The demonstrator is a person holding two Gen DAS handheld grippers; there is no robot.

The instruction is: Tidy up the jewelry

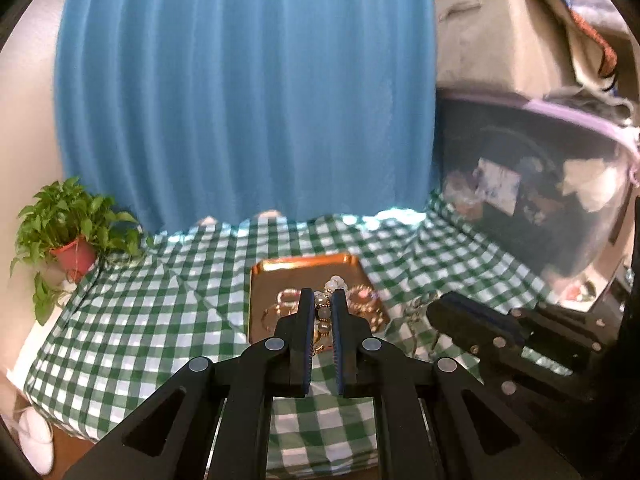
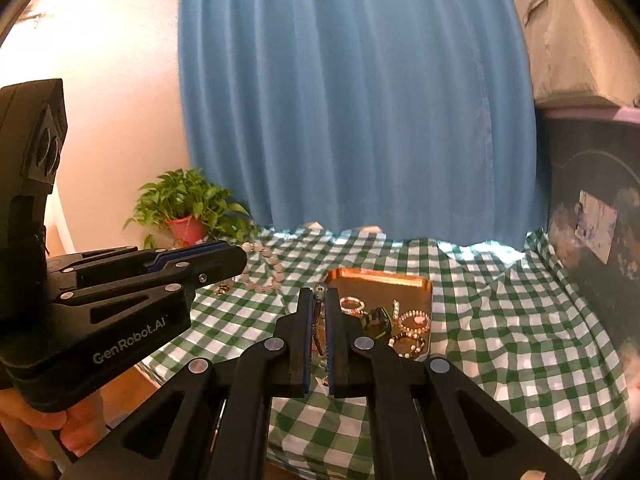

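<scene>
In the left wrist view my left gripper (image 1: pixel 323 294) is shut on a bracelet of pale round beads (image 1: pixel 324 312), held above the copper tray (image 1: pixel 304 270). From the right wrist view the same bead bracelet (image 2: pixel 264 270) hangs in a loop off the left gripper (image 2: pixel 240 258), over the checked cloth left of the tray (image 2: pixel 380 280). My right gripper (image 2: pixel 319 293) is shut on a thin dark beaded strand (image 2: pixel 318 320) that runs down between its fingers. The right gripper (image 1: pixel 434 310) sits just right of the tray. Several rings and small bracelets (image 2: pixel 414 320) lie in the tray.
A green-and-white checked cloth (image 1: pixel 160 320) covers the table. A potted plant (image 1: pixel 72 232) stands at its far left corner. A blue curtain (image 1: pixel 248 100) hangs behind. A dark storage bin with a purple lid (image 1: pixel 532 200) and a grey box on top crowd the right side.
</scene>
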